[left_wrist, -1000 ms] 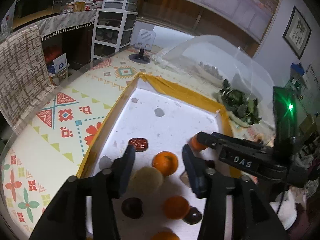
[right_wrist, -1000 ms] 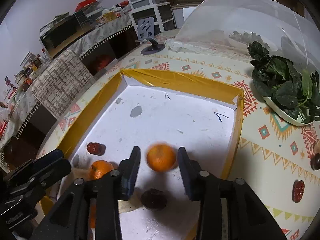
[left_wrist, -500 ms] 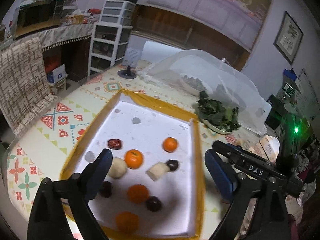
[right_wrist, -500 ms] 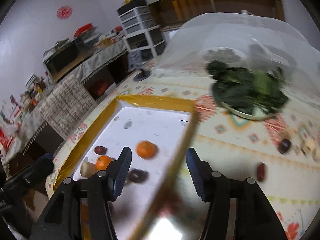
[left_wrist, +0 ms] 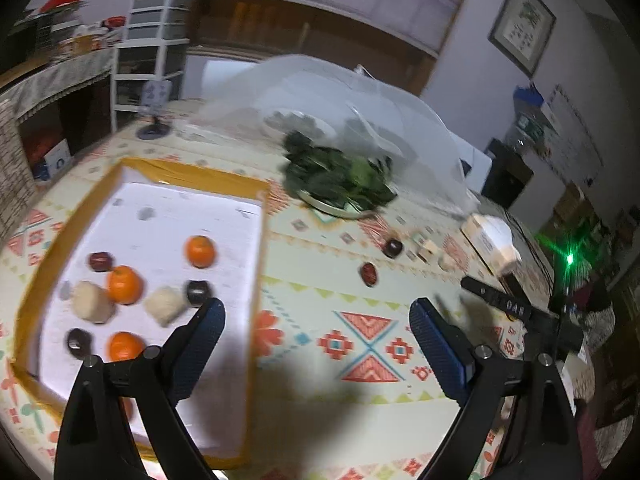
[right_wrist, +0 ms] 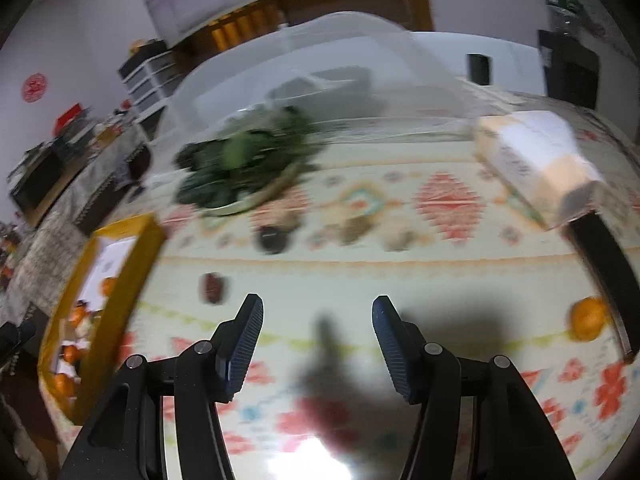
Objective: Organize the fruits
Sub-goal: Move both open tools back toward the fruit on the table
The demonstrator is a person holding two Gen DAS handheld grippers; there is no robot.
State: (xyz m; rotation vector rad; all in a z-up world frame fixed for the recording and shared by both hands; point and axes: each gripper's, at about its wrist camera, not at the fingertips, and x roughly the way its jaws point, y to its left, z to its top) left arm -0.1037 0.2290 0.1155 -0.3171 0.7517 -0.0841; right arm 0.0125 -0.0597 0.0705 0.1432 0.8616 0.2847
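Now that both my hands have swung away from the yellow-rimmed tray (left_wrist: 256, 240) toward the patterned surface (left_wrist: 320, 280) beside it, the fruit I was working over sits behind me: the left hand-held gripper (left_wrist: 316, 316), which was closing around the pale round fruit, has just been opening and stands wide with nothing between its jaws, and the right hand-held gripper (right_wrist: 318, 316), which had an orange framed between its pads a moment ago, is released and empty too, its jaws parted partway. That orange (left_wrist: 200, 251) now lies in the tray with the others, so I judge that placement done and the next pick due from the loose fruit outside. The nearest is a dark red date (right_wrist: 213, 288) lying on the surface just ahead and left of my right gripper, well clear of the tray rim. It looks oblong, its long axis running roughly away from me, though blur makes that uncertain. Another orange (right_wrist: 588, 318) waits far right.
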